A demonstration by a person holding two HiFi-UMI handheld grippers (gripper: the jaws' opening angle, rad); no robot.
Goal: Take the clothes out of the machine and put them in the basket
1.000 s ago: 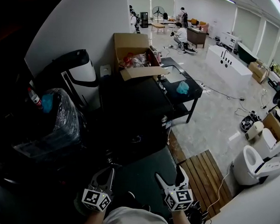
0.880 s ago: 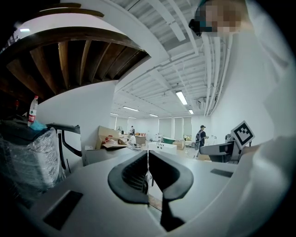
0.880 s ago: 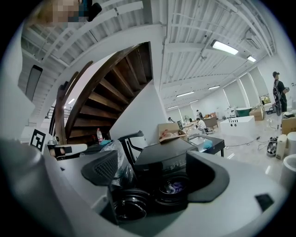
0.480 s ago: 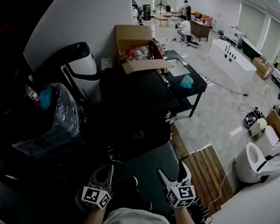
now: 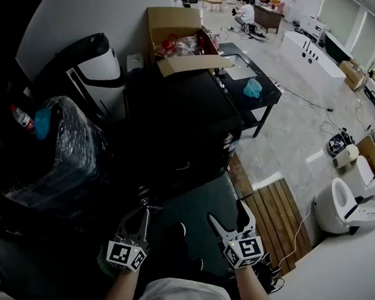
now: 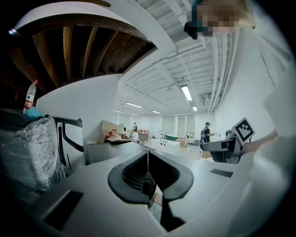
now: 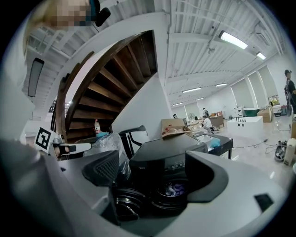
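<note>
Was an open-plan test lab. Washing machine [image 5: 176, 123], toilet [image 5: 345, 206] and cardboard box [image 5: 173, 25] stood loose on tile floor [image 5: 289, 143] under strip lights [image 7: 233, 40].

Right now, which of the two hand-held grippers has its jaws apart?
The right gripper: its jaws stand wide apart, framing the black washing machine, while the left gripper has them pressed together.

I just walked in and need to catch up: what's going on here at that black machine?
A person stands before a black front-loading washing machine, holding a gripper in each hand. The machine's round door hangs open, and purplish clothes lie in the drum. The right gripper is open and empty, pointed at the machine. The left gripper is shut on nothing. Neither gripper touches the clothes.
</note>
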